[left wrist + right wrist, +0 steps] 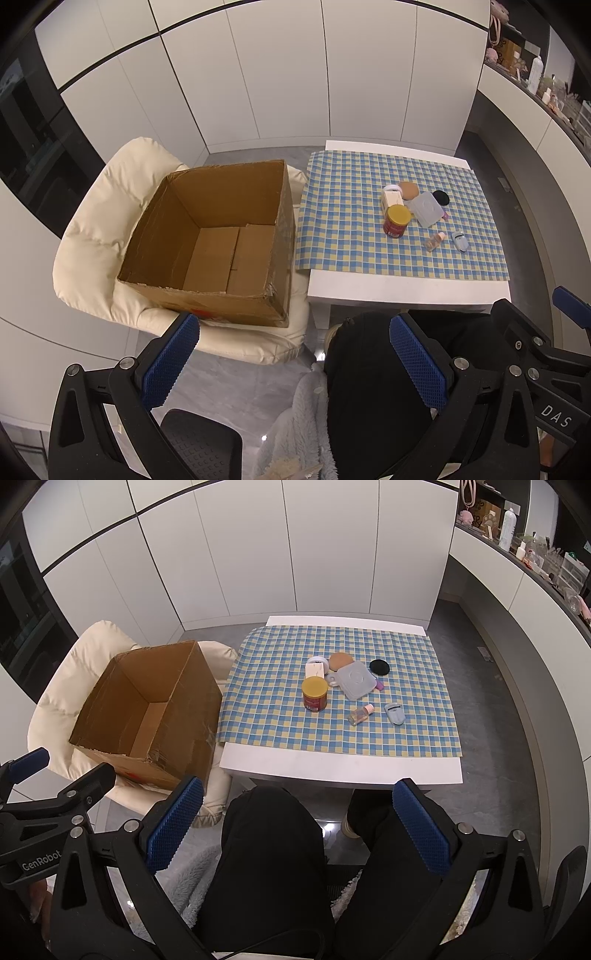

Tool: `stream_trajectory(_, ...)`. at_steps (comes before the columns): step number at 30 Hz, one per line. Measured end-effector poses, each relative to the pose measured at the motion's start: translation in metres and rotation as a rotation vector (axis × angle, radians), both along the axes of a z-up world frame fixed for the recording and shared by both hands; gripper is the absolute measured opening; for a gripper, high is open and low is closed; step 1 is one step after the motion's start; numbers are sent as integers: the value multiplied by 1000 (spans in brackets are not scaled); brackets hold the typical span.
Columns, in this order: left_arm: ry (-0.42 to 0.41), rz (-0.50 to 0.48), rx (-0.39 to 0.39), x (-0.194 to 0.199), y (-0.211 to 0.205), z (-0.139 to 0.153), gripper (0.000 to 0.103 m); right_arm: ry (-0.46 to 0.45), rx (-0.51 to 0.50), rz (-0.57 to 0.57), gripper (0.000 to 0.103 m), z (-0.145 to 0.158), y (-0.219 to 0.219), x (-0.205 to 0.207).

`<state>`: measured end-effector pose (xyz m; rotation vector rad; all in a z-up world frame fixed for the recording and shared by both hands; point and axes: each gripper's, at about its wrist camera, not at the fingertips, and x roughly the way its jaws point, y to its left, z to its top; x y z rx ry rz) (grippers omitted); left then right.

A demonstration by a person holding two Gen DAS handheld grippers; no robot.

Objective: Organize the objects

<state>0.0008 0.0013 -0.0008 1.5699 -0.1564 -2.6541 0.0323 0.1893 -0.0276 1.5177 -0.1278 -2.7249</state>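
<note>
An open, empty cardboard box (pixel 221 236) sits on a cream padded chair (pixel 96 236), left of a white table (pixel 340 768) with a blue-yellow checked cloth. On the cloth lie a red can with a yellow lid (pixel 314 694), a clear plastic lidded box (pixel 356 681), a tan round puff (pixel 340 661), a black round puff (pixel 379 667), a white jar (pixel 317 662), a small pink-capped bottle (pixel 361 714) and a blue eyelash curler (pixel 394 713). My left gripper (pixel 295 358) and right gripper (pixel 295 827) are open and empty, held back over the person's lap.
White cabinet doors line the far wall. A counter (pixel 535 565) with bottles and clutter runs along the right. The person's black-trousered legs (pixel 273 849) and a fluffy grey rug are below the grippers. Grey floor surrounds the table.
</note>
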Motion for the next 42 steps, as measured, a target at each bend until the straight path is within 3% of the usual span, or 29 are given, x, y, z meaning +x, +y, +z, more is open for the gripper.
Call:
stream_trajectory(20, 6, -8, 3, 2, 21, 1, 103, -9, -24, -9, 103, -4, 20, -8)
stream_trajectory(42, 23, -50, 6, 6, 94, 2, 103, 7, -76, -86, 103, -9, 101, -12)
